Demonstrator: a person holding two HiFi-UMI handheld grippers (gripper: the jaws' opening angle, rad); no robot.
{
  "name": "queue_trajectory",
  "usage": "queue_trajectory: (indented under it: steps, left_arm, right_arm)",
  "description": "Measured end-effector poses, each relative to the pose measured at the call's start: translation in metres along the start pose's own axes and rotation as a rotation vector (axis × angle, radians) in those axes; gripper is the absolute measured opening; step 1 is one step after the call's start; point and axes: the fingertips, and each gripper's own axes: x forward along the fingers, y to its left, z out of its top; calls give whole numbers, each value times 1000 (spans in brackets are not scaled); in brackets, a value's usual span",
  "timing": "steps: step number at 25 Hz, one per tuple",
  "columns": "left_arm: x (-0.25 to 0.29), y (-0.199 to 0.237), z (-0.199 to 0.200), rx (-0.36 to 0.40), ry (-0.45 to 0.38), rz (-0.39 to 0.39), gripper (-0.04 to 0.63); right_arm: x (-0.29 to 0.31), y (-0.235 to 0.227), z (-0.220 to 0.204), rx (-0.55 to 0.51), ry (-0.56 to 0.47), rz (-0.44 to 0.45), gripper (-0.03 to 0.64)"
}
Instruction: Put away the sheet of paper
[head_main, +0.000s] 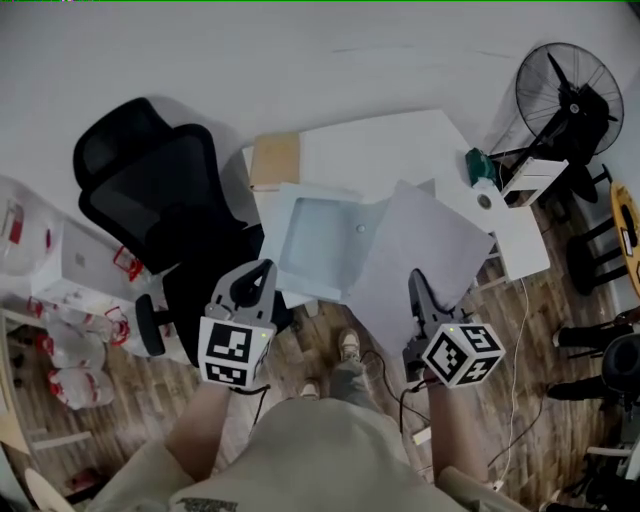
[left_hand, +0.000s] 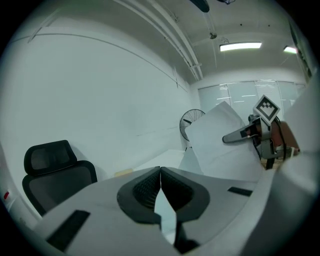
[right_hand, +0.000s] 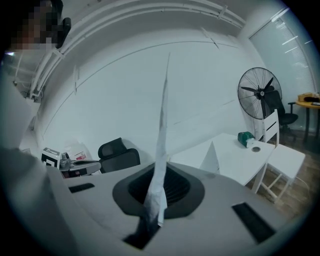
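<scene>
The sheet of paper (head_main: 425, 245) hangs in the air over the table's near edge, tilted, with my right gripper (head_main: 418, 292) shut on its near edge. In the right gripper view the sheet (right_hand: 162, 125) rises edge-on from between the jaws of the right gripper (right_hand: 159, 187). A pale blue folder (head_main: 318, 245) lies open beside it, partly under the sheet. My left gripper (head_main: 258, 278) is at the folder's left corner. In the left gripper view the left gripper (left_hand: 160, 186) is shut, and a pale blue strip of the folder (left_hand: 166, 207) shows between its jaws.
A white table (head_main: 370, 150) carries a tan pad (head_main: 275, 160), a green tape dispenser (head_main: 477, 165) and a tape roll (head_main: 487, 199). A black office chair (head_main: 160, 195) stands left and a floor fan (head_main: 568, 95) far right. A shelf with bottles (head_main: 60, 310) is at the left edge.
</scene>
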Motion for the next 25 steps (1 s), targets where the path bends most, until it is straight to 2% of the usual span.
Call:
queue_trajectory:
  steps: [7,25]
  left_arm:
    - [46,8,-9,-51,29,10,20]
    - [148,22,-97,-151,340,53,20]
  right_arm:
    - [49,-47,-19,88,103,24,23]
    - [156,-125,-97,309,400,91,23]
